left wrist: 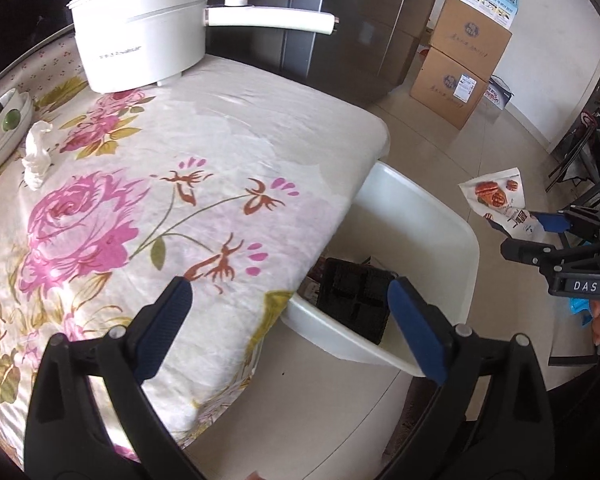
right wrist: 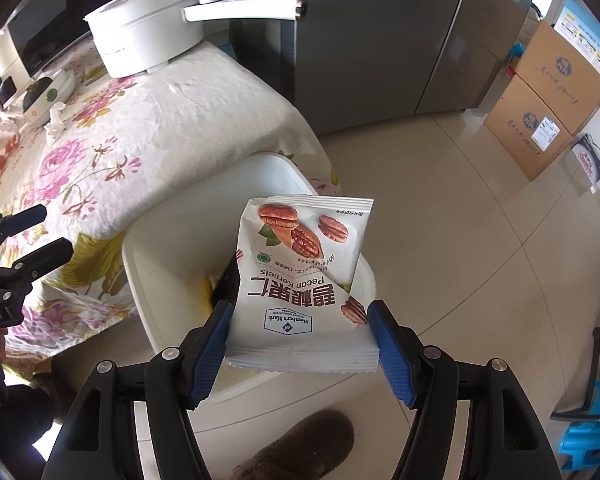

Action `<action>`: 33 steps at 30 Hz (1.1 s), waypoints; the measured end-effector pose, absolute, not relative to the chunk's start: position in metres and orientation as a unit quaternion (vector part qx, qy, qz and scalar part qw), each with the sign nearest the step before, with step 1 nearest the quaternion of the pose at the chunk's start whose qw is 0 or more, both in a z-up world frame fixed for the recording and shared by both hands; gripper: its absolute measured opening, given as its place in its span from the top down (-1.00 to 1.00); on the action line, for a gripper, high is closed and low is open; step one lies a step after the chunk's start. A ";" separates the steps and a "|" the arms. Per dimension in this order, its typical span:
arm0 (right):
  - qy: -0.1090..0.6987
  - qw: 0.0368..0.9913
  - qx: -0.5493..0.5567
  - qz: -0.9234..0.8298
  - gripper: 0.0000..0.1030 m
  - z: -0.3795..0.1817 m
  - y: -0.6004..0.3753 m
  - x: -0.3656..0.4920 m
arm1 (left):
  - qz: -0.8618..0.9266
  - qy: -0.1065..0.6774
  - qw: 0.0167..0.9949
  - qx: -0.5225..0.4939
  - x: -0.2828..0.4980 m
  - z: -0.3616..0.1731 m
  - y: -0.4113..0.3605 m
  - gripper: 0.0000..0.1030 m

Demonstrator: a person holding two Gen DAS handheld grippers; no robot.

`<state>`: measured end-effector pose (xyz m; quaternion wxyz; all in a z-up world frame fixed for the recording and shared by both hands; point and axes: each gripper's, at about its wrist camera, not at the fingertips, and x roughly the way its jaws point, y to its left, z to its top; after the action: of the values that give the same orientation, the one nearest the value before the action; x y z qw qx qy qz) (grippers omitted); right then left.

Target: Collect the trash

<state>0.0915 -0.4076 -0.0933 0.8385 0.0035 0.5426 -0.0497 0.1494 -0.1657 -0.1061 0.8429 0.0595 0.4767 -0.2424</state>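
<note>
Right gripper (right wrist: 300, 344) pinches pecan bag (right wrist: 300, 280) by its bottom seam, long axis forward, directly above white bin (right wrist: 160, 264). Left gripper (left wrist: 290, 320) wide, empty, farther from the bag.

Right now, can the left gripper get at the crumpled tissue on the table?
Probably yes. The left gripper is open and empty, and only bare tablecloth lies between it and the crumpled tissue beside the bowl.

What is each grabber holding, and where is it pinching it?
The right gripper pinches the pecan packet by its two side edges, near its sealed end. The left gripper holds nothing; its jaws are open.
</note>
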 end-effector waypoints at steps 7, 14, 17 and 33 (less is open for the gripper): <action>0.537 0.843 0.010 -0.038 -0.41 -0.086 -0.384 0.102 | -0.213 0.484 0.847 0.055 0.151 -0.102 -0.126 -0.92; 0.531 0.847 0.007 -0.035 -0.62 -0.081 -0.365 0.113 | -0.184 0.490 0.851 0.047 0.150 -0.098 -0.088 -0.93; 0.530 0.847 0.006 -0.032 -0.62 -0.080 -0.359 0.115 | -0.172 0.493 0.852 0.044 0.149 -0.097 -0.072 -0.93; 0.525 0.851 -0.004 0.002 -0.62 -0.076 -0.296 0.139 | -0.099 0.498 0.861 -0.012 0.142 -0.084 0.024 -0.94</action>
<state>0.1388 -0.2957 -0.0765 0.8513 -0.0041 0.5246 0.0025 0.1416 0.0239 -0.0840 0.8615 -0.0121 0.4979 -0.0988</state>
